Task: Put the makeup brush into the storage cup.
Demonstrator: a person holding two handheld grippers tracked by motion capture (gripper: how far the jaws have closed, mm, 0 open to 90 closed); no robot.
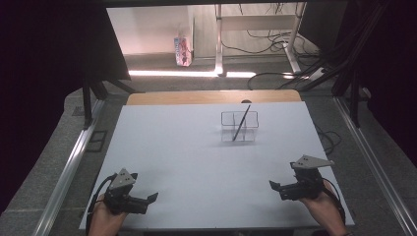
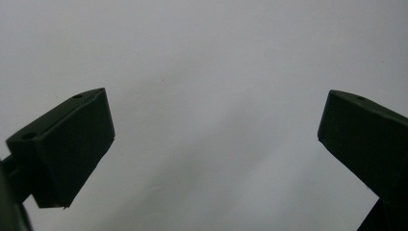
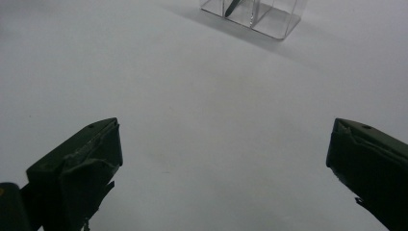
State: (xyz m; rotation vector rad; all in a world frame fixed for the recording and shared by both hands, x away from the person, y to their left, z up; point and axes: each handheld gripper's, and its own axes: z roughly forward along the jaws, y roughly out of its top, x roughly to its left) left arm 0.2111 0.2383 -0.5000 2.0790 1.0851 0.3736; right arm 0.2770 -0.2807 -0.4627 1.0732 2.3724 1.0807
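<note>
A clear plastic holder (image 1: 239, 126) with compartments stands on the white table (image 1: 187, 157) toward the far middle. A dark pen (image 1: 242, 123) leans inside it, tip down. The holder's base (image 3: 255, 14) and the pen's lower end (image 3: 233, 7) sit at the top of the right gripper view. My left gripper (image 1: 153, 197) rests near the front left edge, held by a hand, jaws wide apart with nothing between them (image 2: 216, 139). My right gripper (image 1: 273, 186) sits near the front right, also open and empty (image 3: 226, 159). Both are far from the holder.
Black rails (image 1: 74, 157) run along both sides of the table. Behind it lie a wooden board edge (image 1: 211, 97), a desk frame (image 1: 219, 39), loose cables (image 1: 275, 44) and a small carton (image 1: 182, 50) on the floor.
</note>
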